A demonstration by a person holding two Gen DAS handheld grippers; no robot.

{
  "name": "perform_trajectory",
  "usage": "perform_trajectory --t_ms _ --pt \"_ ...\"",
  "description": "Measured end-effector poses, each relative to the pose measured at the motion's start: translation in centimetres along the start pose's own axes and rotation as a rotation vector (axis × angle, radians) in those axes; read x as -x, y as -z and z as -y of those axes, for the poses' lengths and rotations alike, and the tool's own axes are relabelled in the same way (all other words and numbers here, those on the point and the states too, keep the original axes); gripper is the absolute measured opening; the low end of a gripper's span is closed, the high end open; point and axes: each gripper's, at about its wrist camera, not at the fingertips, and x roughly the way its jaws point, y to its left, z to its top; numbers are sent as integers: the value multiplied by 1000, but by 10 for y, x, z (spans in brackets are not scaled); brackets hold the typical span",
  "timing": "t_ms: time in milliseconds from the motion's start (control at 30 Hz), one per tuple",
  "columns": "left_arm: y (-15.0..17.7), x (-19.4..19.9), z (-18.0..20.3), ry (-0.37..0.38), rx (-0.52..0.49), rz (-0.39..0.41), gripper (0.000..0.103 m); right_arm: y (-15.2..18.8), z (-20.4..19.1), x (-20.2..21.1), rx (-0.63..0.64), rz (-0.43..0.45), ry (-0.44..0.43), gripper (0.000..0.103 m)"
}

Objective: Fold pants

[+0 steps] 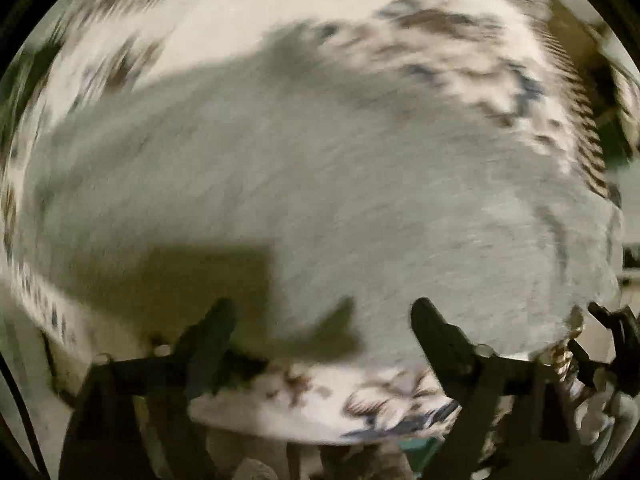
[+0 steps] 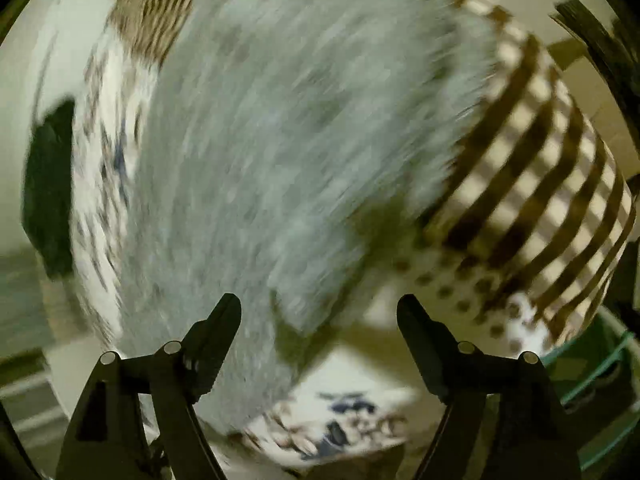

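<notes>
Pants (image 1: 304,184) lie straight under your left gripper (image 1: 324,312), whose jaws stand wide with nothing pinched between them; grey cloth fills the space beyond both of its fingertips (image 1: 224,312) and spreads away from them up and to either side. Take the patterned bedspread (image 1: 240,8) as your landmark: in the left wrist view the pants cover its middle, with printed border showing past the far edge of the grey and a strip of it nearer than the fingertips. Your right gripper (image 2: 320,308) is also spread wide and empty; from it the pants (image 2: 288,128) run as a long band away and slightly rightward, so their long axis seems roughly in line with that gripper's aim. A near corner of the grey hangs just ahead of its jaws, nearer its left finger (image 2: 220,320), with the bedspread's brown striped part (image 2: 540,160) off to the right. Both views are smeared, so seams and hems cannot be made out. I judge the right gripper nearer an edge worth pinching; the left sits over flat cloth.
</notes>
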Motion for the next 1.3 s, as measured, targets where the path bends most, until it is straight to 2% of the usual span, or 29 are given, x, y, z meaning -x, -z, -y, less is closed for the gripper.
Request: perform_trajectory --t_ms 33,100,133,200,267,333,367,400,433,467,500,533,600,700,733,767,800,833,867,933,967,1100,1200,1267,1300 --pt "-6 0 24 14 -47 20 91 -11 15 4 -44 24 -23 83" --pt "-16 -7 48 37 -98 14 91 -30 36 14 -142 98 -52 83" --pt "-20 -10 59 48 -114 17 91 -38 42 28 -168 177 -70 83" --pt "-30 -11 78 53 -161 23 91 -51 41 52 -151 301 -52 82" --pt "-41 -22 112 50 -220 43 91 -64 34 70 -107 382 -51 82" --pt "-43 -31 133 50 -265 51 91 -83 25 73 -53 384 -37 82" --pt "-45 -36 145 47 -285 52 91 -93 25 70 -34 357 -19 82" --pt "-44 -40 153 48 -302 53 91 -103 22 60 -13 313 4 71" --pt "-44 -45 157 49 -316 51 91 -115 27 59 5 291 22 34" --pt "-45 -50 166 46 -333 46 91 -119 30 55 33 269 62 10" --pt "-44 -53 172 42 -347 42 92 -118 28 57 51 274 111 7" --pt "-43 -55 175 32 -355 36 94 -115 27 59 53 309 146 7" --pt "-43 -68 182 10 -373 9 99 -115 41 69 -10 349 151 7" --pt "-45 -88 183 -6 -381 -43 102 -116 73 71 -106 285 -65 12" --pt "-47 -94 183 -10 -378 -55 103 -116 82 67 -119 248 -125 25" --pt "-49 -101 182 -8 -374 -68 103 -113 87 64 -119 222 -122 36" --pt "-51 -107 181 -11 -368 -83 103 -110 91 61 -111 213 -138 54" --pt "-55 -113 179 -5 -355 -99 103 -107 96 57 -106 202 -185 67" --pt "-59 -117 178 5 -341 -113 103 -104 100 48 -114 169 -214 71" --pt "-64 -123 177 8 -328 -140 103 -101 106 29 -139 118 -256 73" --pt "-67 -126 178 5 -324 -152 103 -100 108 19 -147 111 -312 73" --pt "-75 -135 182 -19 -324 -183 103 -103 98 2 -126 164 -440 74" --pt "-79 -139 186 -31 -316 -185 103 -104 85 -1 -85 200 -468 74" --pt "-80 -140 189 -37 -316 -180 103 -107 78 -9 -62 198 -447 74" --pt "-79 -141 192 -37 -316 -179 103 -108 75 -9 -54 209 -465 68"
